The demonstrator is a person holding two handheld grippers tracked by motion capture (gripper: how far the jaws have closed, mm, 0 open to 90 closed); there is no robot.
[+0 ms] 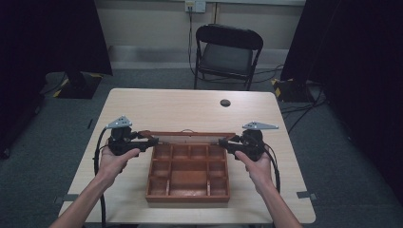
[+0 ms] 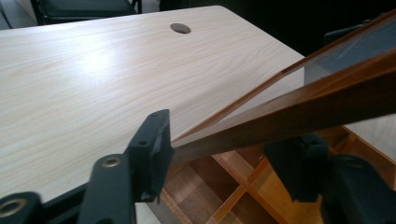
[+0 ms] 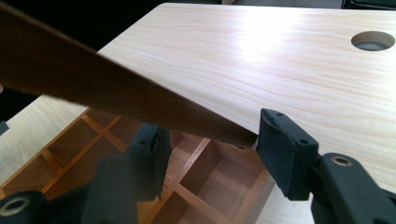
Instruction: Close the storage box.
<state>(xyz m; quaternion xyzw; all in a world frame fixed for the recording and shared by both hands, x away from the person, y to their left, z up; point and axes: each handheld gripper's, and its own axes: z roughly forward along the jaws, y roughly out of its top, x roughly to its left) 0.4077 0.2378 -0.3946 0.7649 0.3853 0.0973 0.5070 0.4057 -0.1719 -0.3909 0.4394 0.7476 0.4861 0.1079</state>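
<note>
Both hands reach in level from either side: the left tongs and right tongs each clamp an end of the raised lid above the wooden box.

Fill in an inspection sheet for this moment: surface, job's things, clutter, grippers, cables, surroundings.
Surface: pale wooden table with a round hole.
Job's things: wooden box with bare compartments; its hinged lid raised at the far side.
Clutter: nothing seen.
Grippers: left gripper and right gripper each have jaws around a lid end; whether they clamp cannot be told.
Cables: black cable trails from each gripper.
Surroundings: folding chair, dark curtains, grey carpet.
</note>
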